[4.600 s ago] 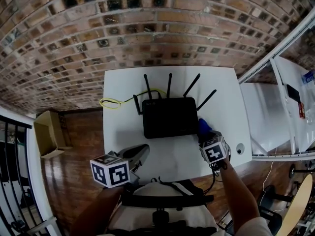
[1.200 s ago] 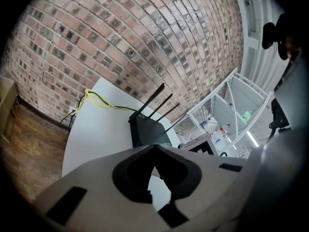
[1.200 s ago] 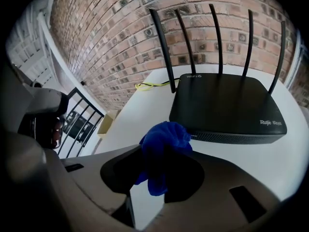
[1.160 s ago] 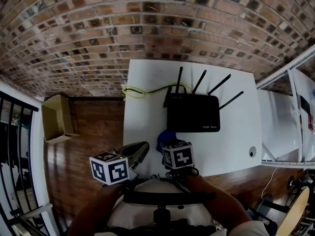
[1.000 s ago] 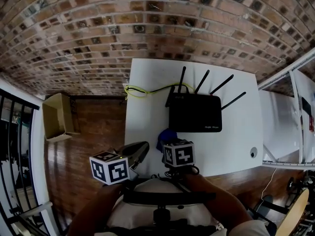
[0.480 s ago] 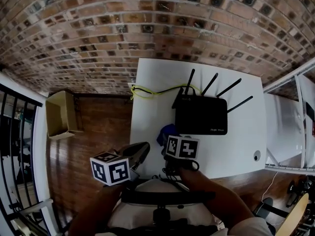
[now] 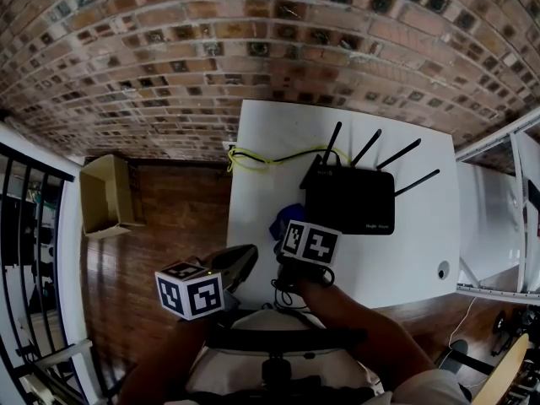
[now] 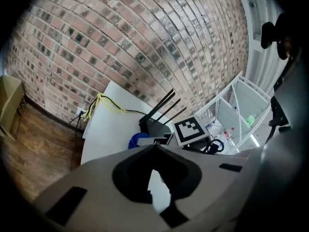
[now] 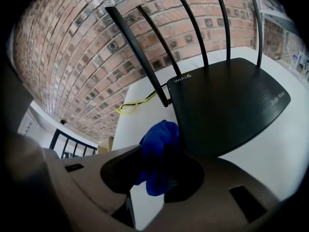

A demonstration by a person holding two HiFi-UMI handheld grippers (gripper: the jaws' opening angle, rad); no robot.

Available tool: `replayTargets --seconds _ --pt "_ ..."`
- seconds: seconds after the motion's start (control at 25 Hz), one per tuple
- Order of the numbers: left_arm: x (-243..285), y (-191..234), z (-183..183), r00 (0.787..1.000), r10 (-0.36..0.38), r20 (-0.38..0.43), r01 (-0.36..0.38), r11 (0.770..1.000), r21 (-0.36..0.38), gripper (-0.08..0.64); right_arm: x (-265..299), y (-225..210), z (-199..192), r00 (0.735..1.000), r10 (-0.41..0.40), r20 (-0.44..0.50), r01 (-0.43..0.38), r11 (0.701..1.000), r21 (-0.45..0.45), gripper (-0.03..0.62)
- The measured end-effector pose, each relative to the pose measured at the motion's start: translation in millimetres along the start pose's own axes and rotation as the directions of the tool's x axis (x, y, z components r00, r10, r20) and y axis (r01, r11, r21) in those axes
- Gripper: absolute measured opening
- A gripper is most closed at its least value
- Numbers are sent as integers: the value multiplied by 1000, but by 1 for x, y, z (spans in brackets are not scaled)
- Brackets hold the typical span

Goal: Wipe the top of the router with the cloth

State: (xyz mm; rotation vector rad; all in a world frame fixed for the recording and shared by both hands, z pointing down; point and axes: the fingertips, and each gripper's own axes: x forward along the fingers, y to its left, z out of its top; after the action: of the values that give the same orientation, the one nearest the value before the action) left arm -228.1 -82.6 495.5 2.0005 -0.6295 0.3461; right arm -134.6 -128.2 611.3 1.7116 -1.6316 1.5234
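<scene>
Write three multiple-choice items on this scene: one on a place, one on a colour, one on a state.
1. The yellow cable lies: A on the white table, beside the router; B on the router's top; C on the floor.
2. The cloth is: A red; B blue; C white.
3. The right gripper is: A open, empty; B shut on an antenna; C shut on the cloth.
Key: 1 A, it curls on the tabletop; 2 B, blue in every view; 3 C, its jaws pinch the cloth.
</scene>
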Motion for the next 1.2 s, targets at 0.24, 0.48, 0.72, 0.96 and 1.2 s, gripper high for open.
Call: replayTargets --seconds 0.24,0.48,0.72,0.96,1.2 --pt "1 2 5 1000 2 9 -2 1000 -1 28 7 3 15 1000 -4 4 4 1000 30 126" --pt "-2 8 6 1000 15 13 -15 1000 -4 28 16 6 27 1000 0 4 0 999 52 126" --pt "-2 10 2 1000 8 12 -8 1000 -21 28 24 12 41 1000 21 16 -21 999 26 126" --pt "-1 11 5 1000 8 17 -8 1000 -14 28 26 21 51 996 82 29 -81 996 -48 126" --pt "-1 10 7 1000 13 15 -13 1000 -6 28 21 27 56 991 117 60 -111 988 -106 126"
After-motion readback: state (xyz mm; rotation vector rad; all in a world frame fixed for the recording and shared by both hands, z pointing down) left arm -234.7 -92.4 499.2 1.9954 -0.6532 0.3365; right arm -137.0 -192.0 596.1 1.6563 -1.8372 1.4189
